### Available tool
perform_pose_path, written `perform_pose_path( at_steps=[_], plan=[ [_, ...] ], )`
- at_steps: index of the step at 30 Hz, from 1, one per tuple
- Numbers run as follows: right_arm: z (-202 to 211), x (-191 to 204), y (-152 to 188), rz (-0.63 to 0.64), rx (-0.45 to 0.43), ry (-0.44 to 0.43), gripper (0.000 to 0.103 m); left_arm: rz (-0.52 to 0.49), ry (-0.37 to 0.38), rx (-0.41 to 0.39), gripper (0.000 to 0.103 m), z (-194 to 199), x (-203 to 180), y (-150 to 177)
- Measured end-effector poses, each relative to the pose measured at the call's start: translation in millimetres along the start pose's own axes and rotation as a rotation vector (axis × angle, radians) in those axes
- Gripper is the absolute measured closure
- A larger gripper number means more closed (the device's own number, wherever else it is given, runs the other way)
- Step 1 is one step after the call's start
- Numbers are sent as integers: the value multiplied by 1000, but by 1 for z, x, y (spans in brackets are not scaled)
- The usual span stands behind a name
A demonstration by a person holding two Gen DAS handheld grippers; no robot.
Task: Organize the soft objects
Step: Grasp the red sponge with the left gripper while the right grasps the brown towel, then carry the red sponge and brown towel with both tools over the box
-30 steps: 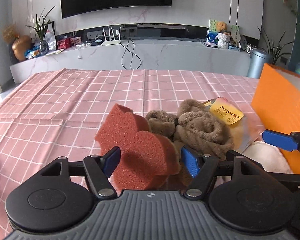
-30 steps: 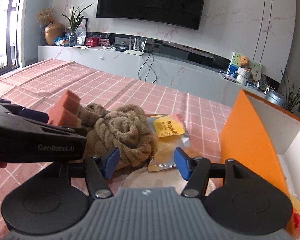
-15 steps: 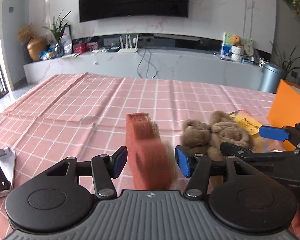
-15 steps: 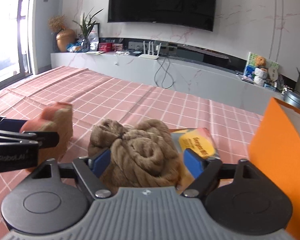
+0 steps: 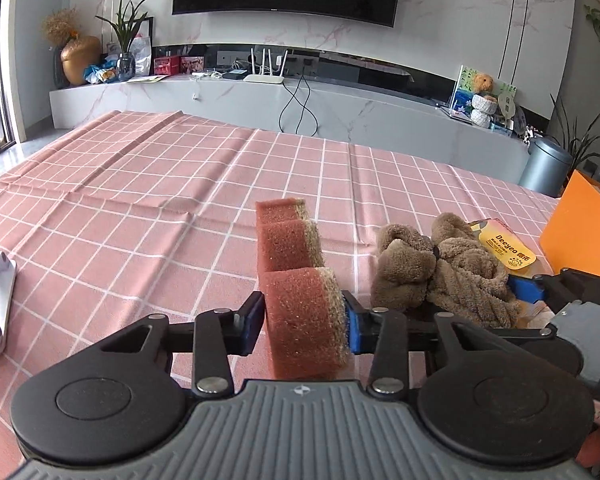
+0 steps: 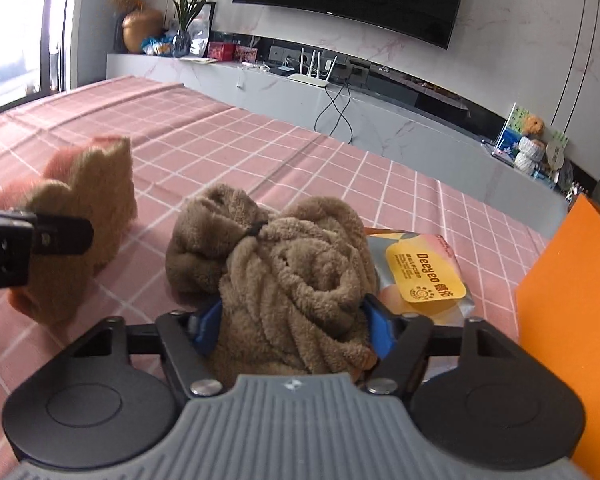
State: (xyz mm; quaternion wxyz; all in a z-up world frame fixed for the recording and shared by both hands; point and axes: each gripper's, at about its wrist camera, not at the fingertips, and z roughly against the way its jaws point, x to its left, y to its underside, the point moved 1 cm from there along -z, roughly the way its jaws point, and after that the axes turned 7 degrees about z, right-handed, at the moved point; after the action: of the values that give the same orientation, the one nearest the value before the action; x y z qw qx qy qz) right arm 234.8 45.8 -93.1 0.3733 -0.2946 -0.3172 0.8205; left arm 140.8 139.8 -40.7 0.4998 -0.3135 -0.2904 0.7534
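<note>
Left claw clamped on red sponge, blue pads pressed into both faces; sponge upright, lifted above pink checked tabletop. Right claw closed around brown fleece bundle, pads sunk into its sides. Sponge left of bundle, near, not touching. Yellow-labelled packet just right of bundle, partly under it. Orange box further right of bundle.
</note>
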Motion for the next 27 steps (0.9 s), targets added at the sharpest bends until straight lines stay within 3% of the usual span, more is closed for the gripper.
perform_pose_path(
  at_steps=[7,21,27],
  plan=[
    [11,3,0,32,-15,15,60,10,14,-7,67,6,-1,1],
    [101,-4,6,-54,-106,10,60,-16,54,-54,67,50,-13,-1],
    [152,-15,20,-100,-150,43,60,-54,125,-84,67,78,-33,-2]
  ],
)
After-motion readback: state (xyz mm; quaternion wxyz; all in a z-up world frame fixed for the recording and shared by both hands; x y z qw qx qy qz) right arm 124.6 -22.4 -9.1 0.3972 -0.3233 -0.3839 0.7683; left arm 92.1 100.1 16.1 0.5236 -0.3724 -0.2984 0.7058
